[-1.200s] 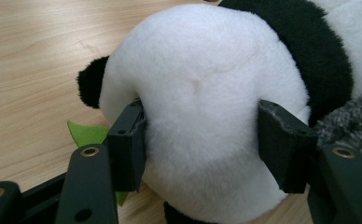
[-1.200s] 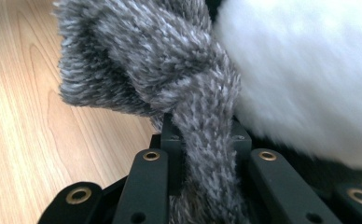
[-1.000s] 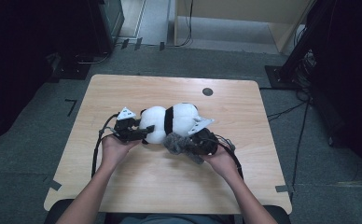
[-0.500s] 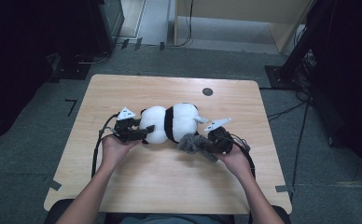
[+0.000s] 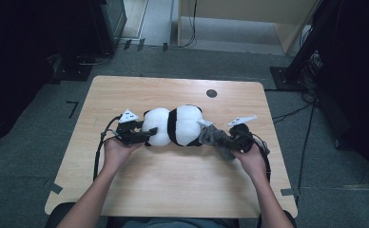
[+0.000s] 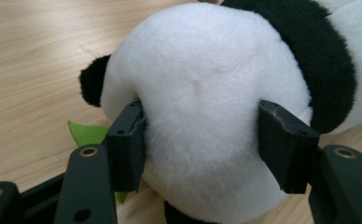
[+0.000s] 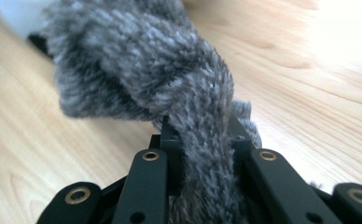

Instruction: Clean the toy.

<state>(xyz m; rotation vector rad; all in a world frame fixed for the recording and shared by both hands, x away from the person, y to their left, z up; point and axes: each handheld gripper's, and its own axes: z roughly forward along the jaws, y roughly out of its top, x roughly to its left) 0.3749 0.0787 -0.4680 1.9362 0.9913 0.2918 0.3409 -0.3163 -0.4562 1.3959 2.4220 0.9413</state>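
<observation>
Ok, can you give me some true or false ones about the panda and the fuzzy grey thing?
1. The left tongs squeeze the white end of the panda toy. True.
2. The right tongs are wide open with nothing in them. False: they are shut on the grey fuzzy cloth.
3. The panda toy stands upright. False: it lies on its side on the wooden table.
4. A green leaf piece peeks out beside the panda. True.
5. The grey fuzzy cloth hangs off the table's edge. False: it lies on the tabletop.
</observation>
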